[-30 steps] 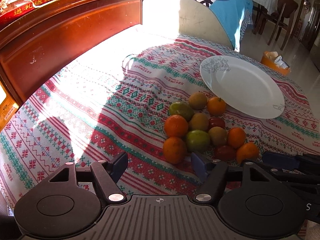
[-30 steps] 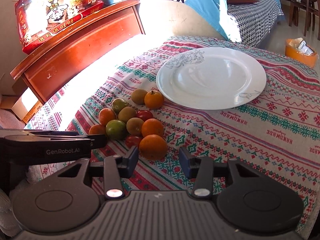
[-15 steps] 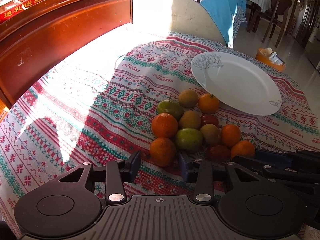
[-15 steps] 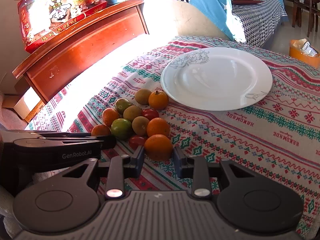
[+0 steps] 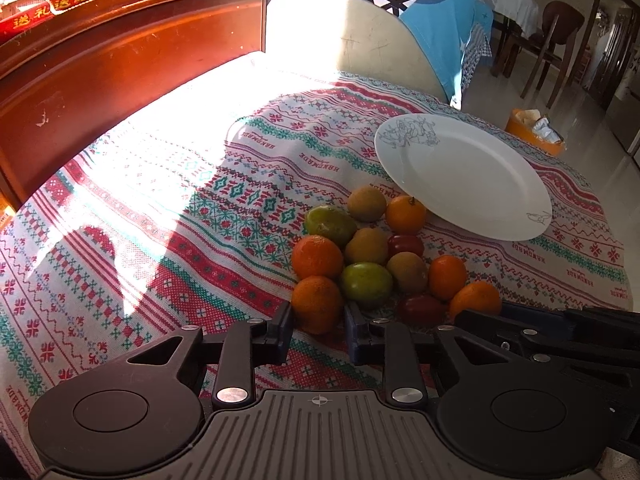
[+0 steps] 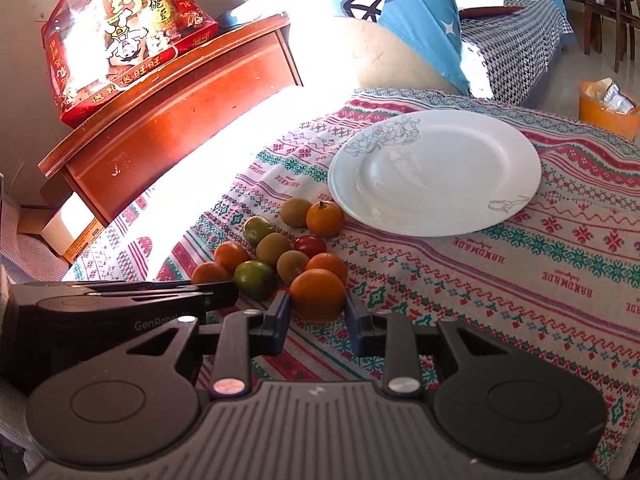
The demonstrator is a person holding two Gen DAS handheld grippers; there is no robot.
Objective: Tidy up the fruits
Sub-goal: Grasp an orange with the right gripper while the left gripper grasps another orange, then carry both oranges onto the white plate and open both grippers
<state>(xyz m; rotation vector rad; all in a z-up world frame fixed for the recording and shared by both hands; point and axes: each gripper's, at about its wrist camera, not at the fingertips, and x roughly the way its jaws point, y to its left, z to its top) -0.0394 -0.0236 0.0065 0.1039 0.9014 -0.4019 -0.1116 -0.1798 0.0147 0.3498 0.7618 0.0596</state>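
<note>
A cluster of fruits (image 5: 376,256) is lying on the patterned tablecloth (image 5: 160,240), just beside the near-left edge of the white plate (image 5: 464,176). The cluster is containing oranges, green citrus, brown kiwis and small red fruits, all touching or nearly touching. The left gripper (image 5: 319,322) is sitting at the near-left corner of the cluster; its jaws are flanking the nearest orange (image 5: 317,302), close against both sides. The right gripper (image 6: 318,312) is sitting at the near-right corner; its jaws are likewise bracketing a large orange (image 6: 317,294). Whether either pair is pressing on its fruit, I cannot tell. The plate is holding nothing. A wooden cabinet (image 6: 168,120) is standing behind the table, carrying a red gift bag (image 6: 120,36).
</note>
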